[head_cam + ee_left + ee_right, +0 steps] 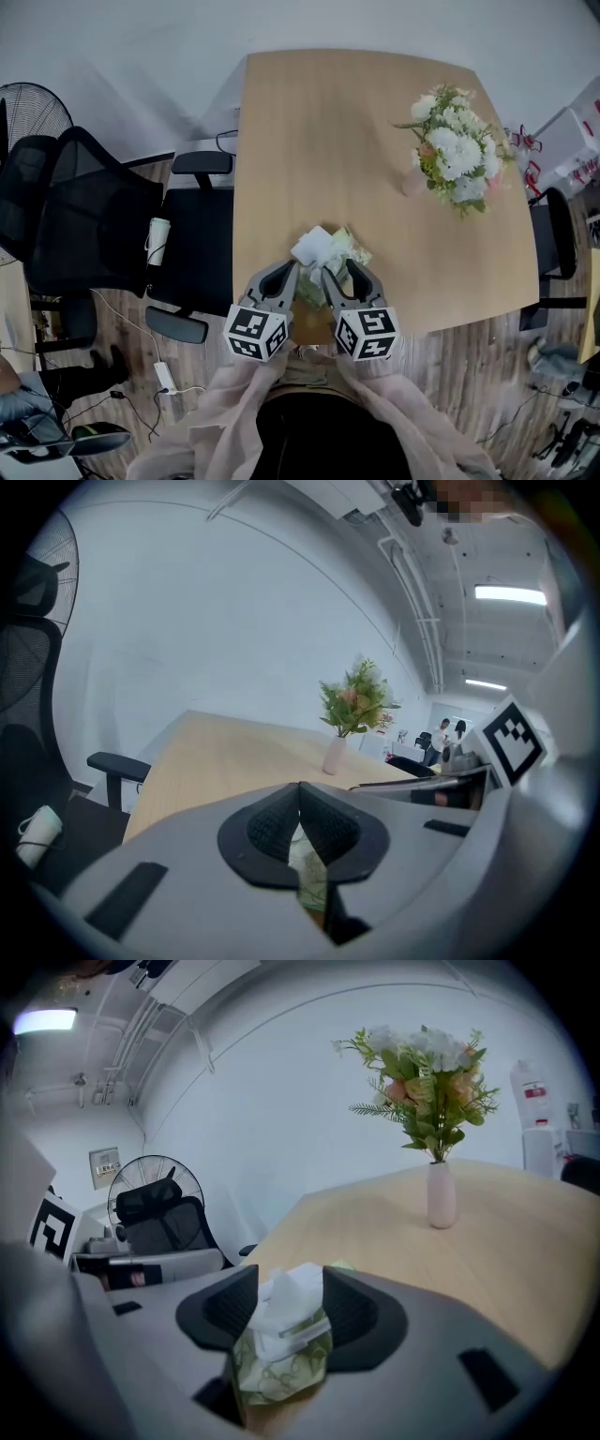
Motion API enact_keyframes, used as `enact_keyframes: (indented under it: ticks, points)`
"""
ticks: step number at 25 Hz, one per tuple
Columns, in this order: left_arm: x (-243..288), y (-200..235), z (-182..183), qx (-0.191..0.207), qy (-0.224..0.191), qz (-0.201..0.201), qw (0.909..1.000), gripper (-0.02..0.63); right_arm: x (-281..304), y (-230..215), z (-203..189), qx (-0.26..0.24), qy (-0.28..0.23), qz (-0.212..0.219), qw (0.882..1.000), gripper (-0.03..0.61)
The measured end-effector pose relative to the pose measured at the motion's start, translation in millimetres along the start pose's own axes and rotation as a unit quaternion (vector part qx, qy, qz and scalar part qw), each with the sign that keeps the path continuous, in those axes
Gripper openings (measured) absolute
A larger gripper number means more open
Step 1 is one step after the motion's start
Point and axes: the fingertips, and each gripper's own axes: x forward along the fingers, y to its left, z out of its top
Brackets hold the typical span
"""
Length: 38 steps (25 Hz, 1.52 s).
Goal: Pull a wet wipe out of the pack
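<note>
1. Here, near the front edge of the pale wooden surface [319, 141], before the person: a small soft pack in green leaf-printed film [281, 1372], flanked by both tools.
2. Left tool [300, 789]: pads pressed together at the tips, a fold of the green film nipped just below; presumably pinched to anchor the pack against the coming tug.
3. Right tool [289, 1277]: spread wide, one pad each side of the crumpled white wet wipe [292, 1302], pressing on nothing.
4. Wipe poking up as a tuft from the pack's top opening, lower part inside; not yet pulled free.
5. Pack apparently propped on end rather than flat, probably to turn the tuft toward the right tool.
6. Next, most likely: closing on the tuft low down, near the opening, then drawing it away from the left tool.
7. Possible trouble: tearing of the thin damp sheet, a second sheet trailing out, or slick film slipping from the left pinch.
8. Well apart, toward the far right of the surface: a slim pink vase of white and green flowers [455, 155]; beside the left edge, a black office chair [192, 239]; neither in the way of the pull.
</note>
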Motion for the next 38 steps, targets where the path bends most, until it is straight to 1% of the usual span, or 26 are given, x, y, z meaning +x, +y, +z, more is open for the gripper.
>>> enact_keyframes:
  ticks: [7, 10, 13, 18, 25, 29, 38]
  points:
    - [4.5, 3.1, -5.0, -0.003, 0.007, 0.006, 1.0000, 0.011, 9.2, -8.6, -9.1, -0.004, 0.016, -0.014, 1.000, 0.207]
    - [3.9, 5.2, -6.8, -0.002, 0.009, 0.008, 0.9999, 0.011, 14.9, -6.7, -16.7, -0.017, 0.031, -0.015, 0.999, 0.196]
    - [1.6, 5.4, -9.1, -0.003, 0.011, 0.009, 0.9999, 0.011, 17.2, -6.9, -20.1, -0.033, 0.036, -0.025, 0.999, 0.158]
    - [-1.1, 4.6, -13.3, -0.001, 0.015, 0.006, 0.9999, 0.011, 17.6, -13.8, -19.4, -0.044, 0.032, -0.043, 0.998, 0.083]
    - [-4.9, 2.0, -14.4, 0.000, 0.014, 0.001, 0.9999, 0.011, 15.2, -15.3, -20.2, -0.053, 0.026, -0.057, 0.997, 0.036]
    - [-6.2, -1.1, -13.7, 0.000, 0.013, -0.006, 0.9999, 0.011, 13.0, -16.2, -19.9, -0.052, 0.021, -0.066, 0.996, 0.020]
    - [-11.0, -7.8, -13.5, 0.001, 0.012, -0.029, 0.9995, 0.011, 7.4, -15.4, -18.1, -0.049, 0.013, -0.086, 0.995, 0.014]
